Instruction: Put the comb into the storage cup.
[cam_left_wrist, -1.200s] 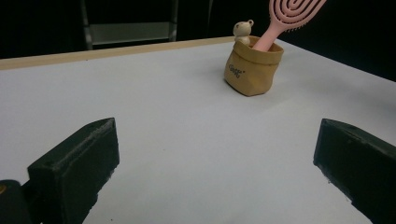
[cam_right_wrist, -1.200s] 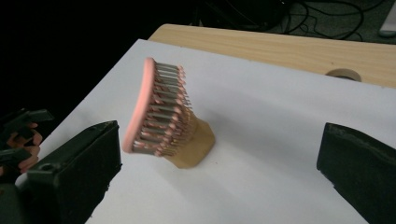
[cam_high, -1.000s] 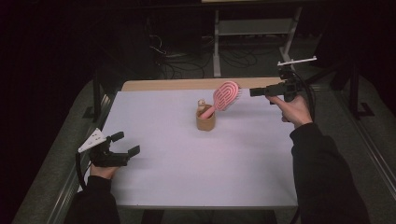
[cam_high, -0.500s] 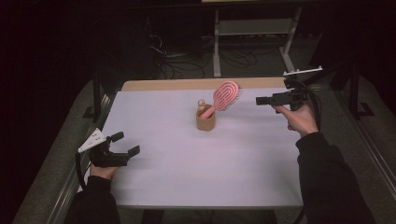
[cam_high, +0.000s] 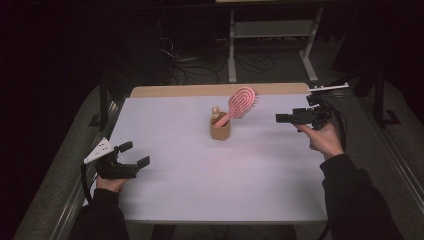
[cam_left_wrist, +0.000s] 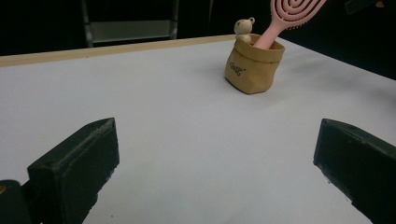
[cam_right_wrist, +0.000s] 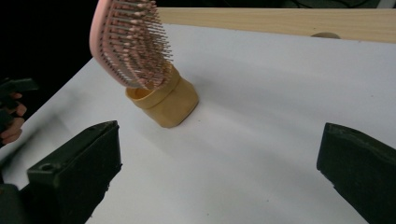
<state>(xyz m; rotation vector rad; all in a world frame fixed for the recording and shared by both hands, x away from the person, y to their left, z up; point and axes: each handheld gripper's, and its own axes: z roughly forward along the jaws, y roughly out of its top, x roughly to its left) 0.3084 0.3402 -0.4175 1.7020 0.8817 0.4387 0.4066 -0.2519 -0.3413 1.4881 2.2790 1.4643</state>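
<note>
Hairbrushes: one pink hairbrush (cam_high: 243, 102), handle down in the pouch, head leaning out.
Pouches: one tan pouch (cam_high: 220, 129), mid-table toward the far edge; printed word too small to read.
Figures: one small bear figure (cam_left_wrist: 243, 26) in the pouch.
Left gripper (cam_high: 134, 154): jaws spread, empty.
Right gripper (cam_high: 280, 118): jaws spread, empty, right of the brush.

Black sleeves cover both forearms; each black claw (cam_high: 134, 154) trails a dark cable, the left topped by a pale grey triangular plate (cam_high: 98, 150).

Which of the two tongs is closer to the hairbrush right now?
The right tongs, raised beside the pink hairbrush in its tan pouch. The left tongs sit far back at the table's near-left edge.
</note>
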